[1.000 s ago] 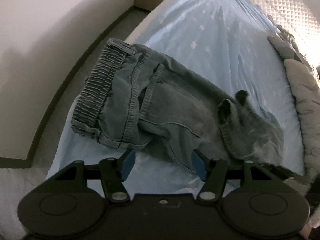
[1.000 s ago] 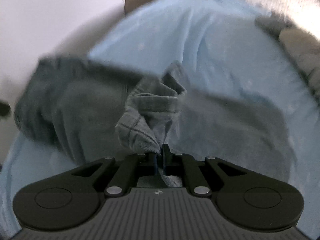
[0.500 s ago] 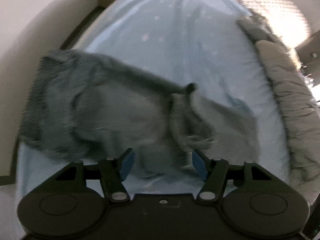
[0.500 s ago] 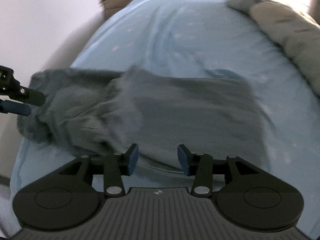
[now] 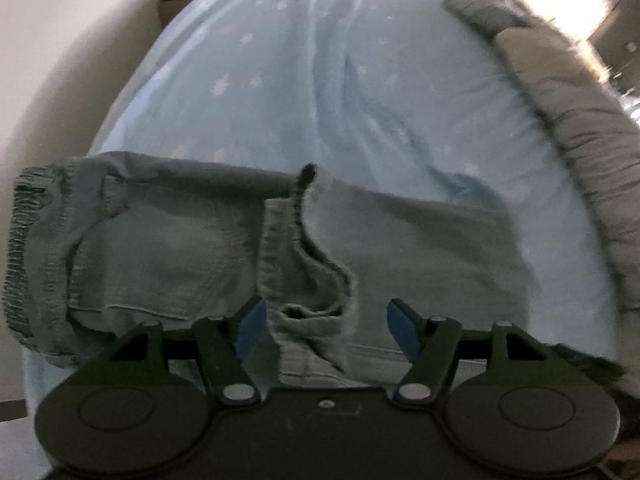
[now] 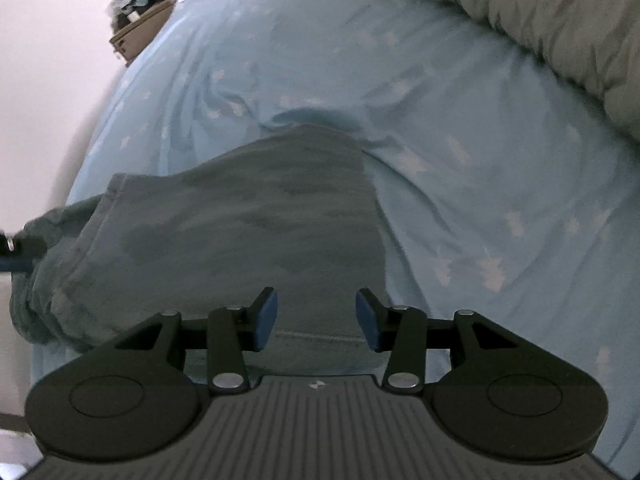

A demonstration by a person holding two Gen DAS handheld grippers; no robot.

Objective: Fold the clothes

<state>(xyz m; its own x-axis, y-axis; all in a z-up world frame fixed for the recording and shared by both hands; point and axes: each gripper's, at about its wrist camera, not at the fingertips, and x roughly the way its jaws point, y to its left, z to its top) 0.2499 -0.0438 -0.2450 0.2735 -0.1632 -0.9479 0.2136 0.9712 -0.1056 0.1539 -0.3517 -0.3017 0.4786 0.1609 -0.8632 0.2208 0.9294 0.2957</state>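
Note:
A pair of blue-grey denim shorts [image 5: 180,248] lies across the near end of the bed, its elastic waistband [image 5: 24,248] at the left. A leg is folded over the middle, its hem [image 5: 304,264] curling up. My left gripper [image 5: 324,326] is open and empty, just above the near edge of the hem. In the right wrist view the shorts [image 6: 248,224] lie flat. My right gripper [image 6: 316,316] is open and empty over their near right part. The left gripper's tip [image 6: 16,252] shows at the left edge.
The light blue star-print sheet [image 5: 320,80] covers the bed. A grey quilt [image 5: 580,128] runs along the right side and also shows in the right wrist view [image 6: 540,20]. A box of clutter [image 6: 140,28] stands beyond the far left corner. A white wall is at the left.
My right gripper has opened and let go of the leg hem, which now lies folded on the shorts. Both grippers have shifted to the right over the shorts.

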